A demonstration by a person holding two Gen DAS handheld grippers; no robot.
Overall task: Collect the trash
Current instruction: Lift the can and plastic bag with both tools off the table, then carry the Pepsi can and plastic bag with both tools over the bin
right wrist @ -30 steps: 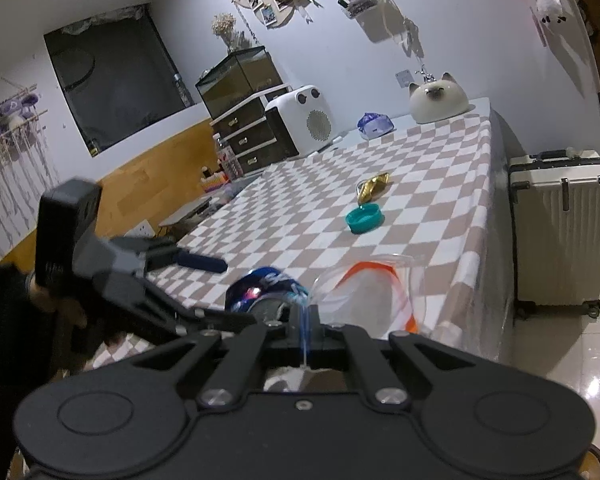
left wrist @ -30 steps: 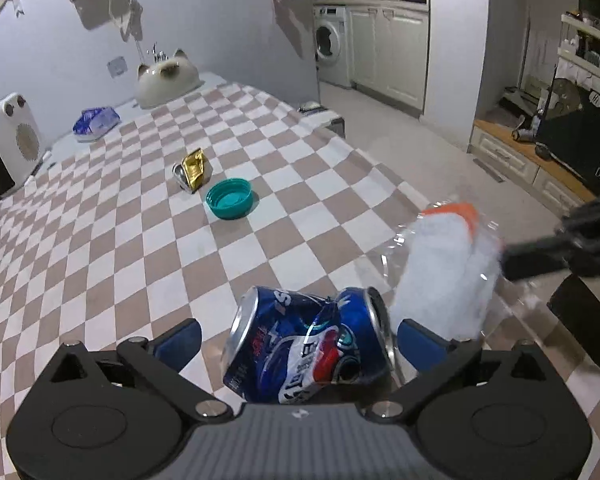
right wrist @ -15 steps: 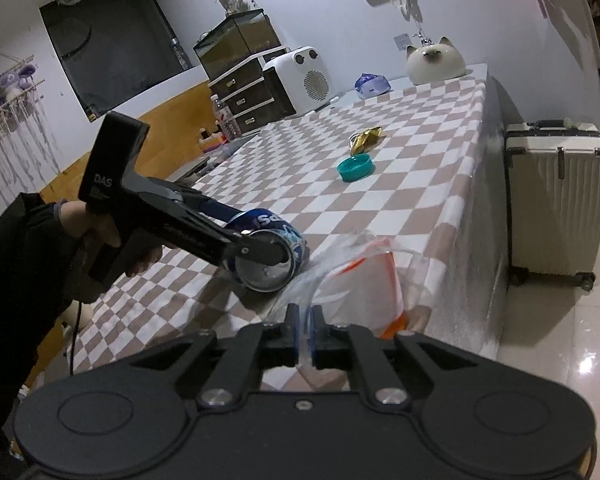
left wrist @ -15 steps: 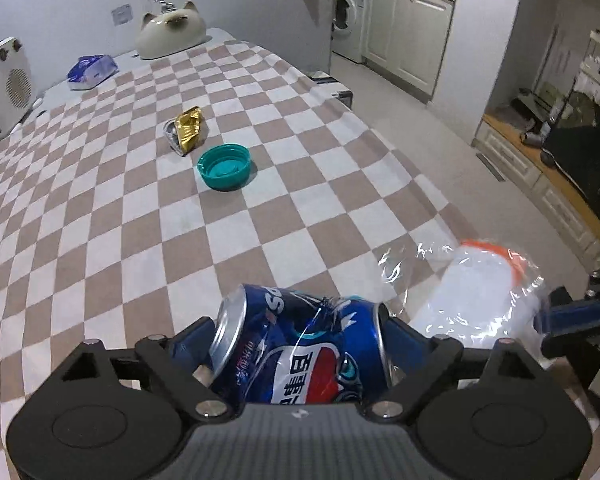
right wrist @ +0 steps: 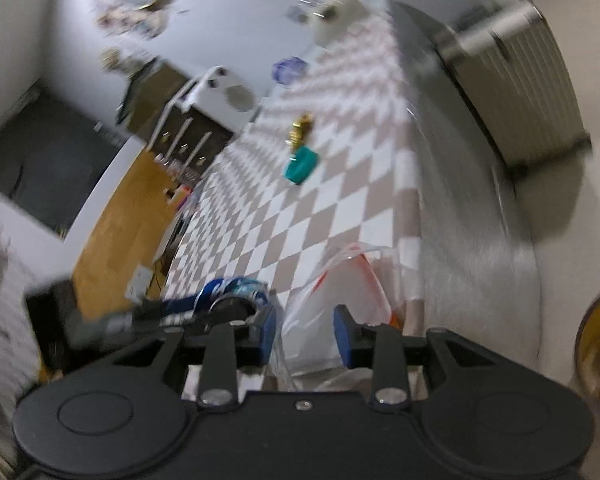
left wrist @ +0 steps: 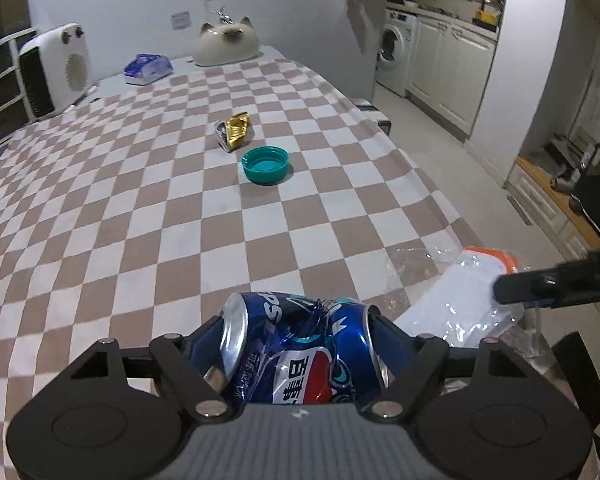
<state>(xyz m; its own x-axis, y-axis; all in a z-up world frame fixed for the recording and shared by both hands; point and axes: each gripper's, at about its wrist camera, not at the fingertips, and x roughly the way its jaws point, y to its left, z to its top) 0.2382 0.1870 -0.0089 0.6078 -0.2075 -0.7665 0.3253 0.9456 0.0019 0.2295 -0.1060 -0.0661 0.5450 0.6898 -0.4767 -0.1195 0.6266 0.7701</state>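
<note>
Left gripper closing on crushed can; right gripper opening – plastic bag between, unpinched

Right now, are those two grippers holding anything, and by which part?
The left gripper, closing, clamps the crushed blue can across its two ends. The right gripper is opening around the clear plastic bag, not gripping it.

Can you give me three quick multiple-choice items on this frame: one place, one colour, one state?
1. The plastic bag lies:
A. by the cat-shaped container
B. at the near table edge, right of the crushed can
C. on the floor

2. The loose cap is:
A. teal
B. red
C. yellow

3. The left gripper is:
A. empty
B. pinching the bag
C. clamped on the can's two ends

Key: B, the bag sits beside the can; A, teal below the gold wrapper; C, fingers press both can ends.
</note>
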